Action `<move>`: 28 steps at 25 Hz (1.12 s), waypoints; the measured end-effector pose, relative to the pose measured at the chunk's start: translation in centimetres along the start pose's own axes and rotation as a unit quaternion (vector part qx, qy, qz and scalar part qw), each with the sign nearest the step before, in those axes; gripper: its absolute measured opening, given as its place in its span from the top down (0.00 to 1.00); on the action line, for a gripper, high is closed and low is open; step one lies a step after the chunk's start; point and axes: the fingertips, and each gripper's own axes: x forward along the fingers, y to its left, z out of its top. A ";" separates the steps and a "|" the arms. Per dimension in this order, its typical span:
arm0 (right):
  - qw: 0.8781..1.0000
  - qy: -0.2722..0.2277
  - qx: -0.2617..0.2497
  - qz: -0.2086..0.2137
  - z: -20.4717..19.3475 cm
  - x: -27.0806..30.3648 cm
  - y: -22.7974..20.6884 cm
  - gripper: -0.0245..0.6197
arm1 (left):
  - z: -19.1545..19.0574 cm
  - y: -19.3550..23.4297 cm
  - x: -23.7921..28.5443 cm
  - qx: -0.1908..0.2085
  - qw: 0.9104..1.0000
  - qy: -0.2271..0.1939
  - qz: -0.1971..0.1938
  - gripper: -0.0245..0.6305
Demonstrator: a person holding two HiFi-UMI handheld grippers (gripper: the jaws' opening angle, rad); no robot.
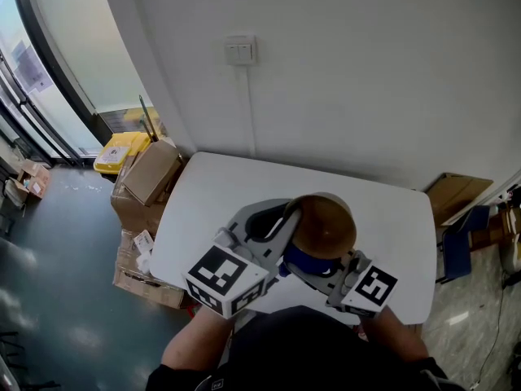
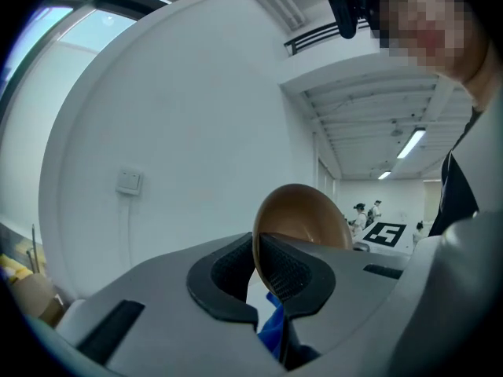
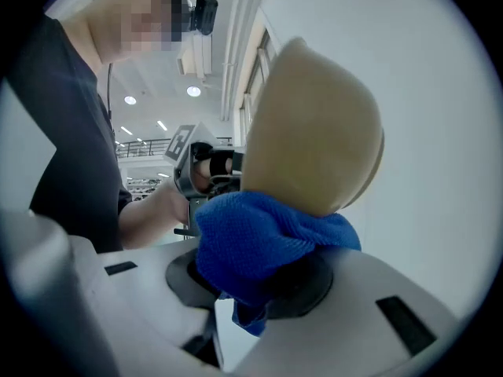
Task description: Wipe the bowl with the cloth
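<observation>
A brown bowl (image 1: pixel 324 226) is held tilted on its side above the white table (image 1: pixel 228 194). My left gripper (image 1: pixel 286 215) is shut on its rim; in the left gripper view the rim (image 2: pixel 256 251) sits clamped between the dark pads, with the bowl (image 2: pixel 305 214) rising beyond them. My right gripper (image 1: pixel 316 272) is shut on a bunched blue cloth (image 1: pixel 304 261). In the right gripper view the cloth (image 3: pixel 251 238) presses against the lower outside of the bowl (image 3: pixel 314 132), just over the jaws of the right gripper (image 3: pixel 255 281). A corner of the cloth (image 2: pixel 273 328) shows below the left gripper (image 2: pixel 256 267).
Cardboard boxes (image 1: pixel 151 173) and a yellow bin (image 1: pixel 118 149) stand on the floor left of the table. Another flat box (image 1: pixel 456 194) and a blue chair (image 1: pixel 457 251) are at the right. A white wall with a light switch (image 1: pixel 240 51) lies behind the table.
</observation>
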 end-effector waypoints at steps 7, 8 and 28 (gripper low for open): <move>1.000 0.002 -0.017 -0.018 0.2 -2.4 -0.3 0.84 | -1.5 2.7 -1.8 0.049 0.996 0.037 0.064 0.92; 1.000 -0.005 -0.014 -0.024 0.5 -2.9 -0.6 0.84 | -1.7 3.1 -2.2 0.057 0.995 0.043 0.072 0.92; 0.993 -0.087 0.066 -0.036 7.1 -6.0 -4.4 0.84 | -4.7 -2.8 -1.3 0.268 0.948 0.174 0.002 0.93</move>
